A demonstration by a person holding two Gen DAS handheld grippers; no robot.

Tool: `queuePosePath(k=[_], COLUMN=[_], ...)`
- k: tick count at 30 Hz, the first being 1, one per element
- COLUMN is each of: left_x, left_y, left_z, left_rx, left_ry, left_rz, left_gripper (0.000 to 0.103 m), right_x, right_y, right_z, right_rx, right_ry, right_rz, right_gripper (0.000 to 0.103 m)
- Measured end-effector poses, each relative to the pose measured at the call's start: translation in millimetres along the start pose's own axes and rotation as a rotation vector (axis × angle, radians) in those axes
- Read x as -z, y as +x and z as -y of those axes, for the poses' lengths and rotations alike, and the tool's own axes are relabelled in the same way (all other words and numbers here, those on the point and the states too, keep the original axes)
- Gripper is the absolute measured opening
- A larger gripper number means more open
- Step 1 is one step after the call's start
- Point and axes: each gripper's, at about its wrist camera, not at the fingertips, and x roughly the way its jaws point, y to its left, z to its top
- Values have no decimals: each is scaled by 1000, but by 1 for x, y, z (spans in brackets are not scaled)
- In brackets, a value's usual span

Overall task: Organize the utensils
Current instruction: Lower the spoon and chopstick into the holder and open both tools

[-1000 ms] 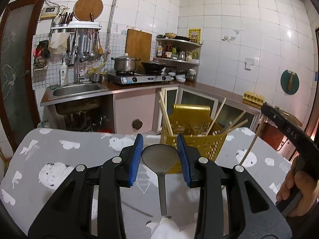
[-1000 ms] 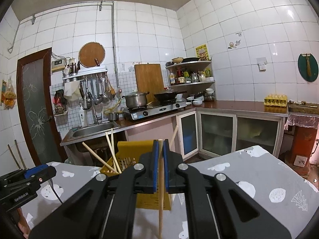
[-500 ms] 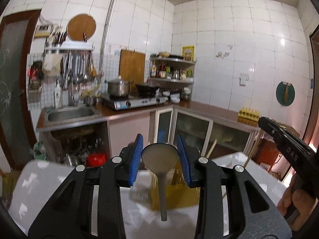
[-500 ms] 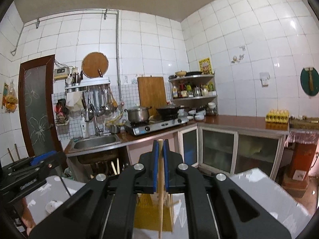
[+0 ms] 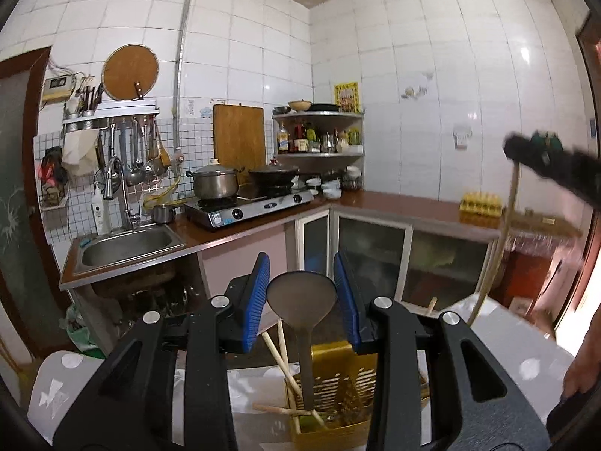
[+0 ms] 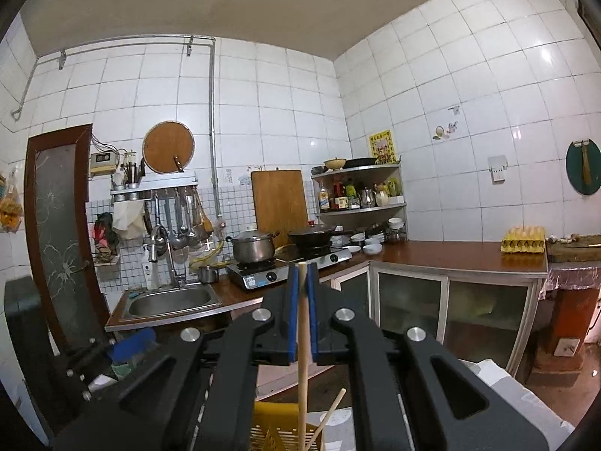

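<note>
The left gripper point(image 5: 301, 300), part-open, grips a stiff, slippery grey metal spatula point(image 5: 302, 314) at its blade; the right gripper point(image 6: 302, 314), closed, pinches a light wooden chopstick point(image 6: 303, 353) near its top.

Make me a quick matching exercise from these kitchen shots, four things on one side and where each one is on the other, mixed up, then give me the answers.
Things:
1. spatula
2. chopstick
3. steel pot
4. egg tray

Places:
A. on the stove burner
B. clamped upright in the right hand-held gripper
C. on the right-hand countertop
D. between the pads of the left hand-held gripper, above the yellow basket

Pairs: 1-D, 2-B, 3-A, 4-C
</note>
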Motion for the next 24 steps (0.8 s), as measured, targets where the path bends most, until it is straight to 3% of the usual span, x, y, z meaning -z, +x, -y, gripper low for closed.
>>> queuePosePath(k=[12, 20, 22, 24], left_x=[54, 72, 70, 65], left_y=[32, 27, 18, 4], left_z=[-12, -17, -21, -28], left_rx=[28, 15, 13, 13], left_ry=[-60, -69, -79, -103], left_rz=[-92, -122, -125, -123], left_gripper=[34, 35, 39, 60], right_x=[71, 103, 107, 108], right_y=[42, 57, 59, 58], right_z=[13, 10, 16, 23], right_rx=[-12, -12, -5, 16], right_ry=[-23, -71, -64, -55], right_rz=[-157, -288, -328, -360], right_gripper=[5, 7, 7, 12])
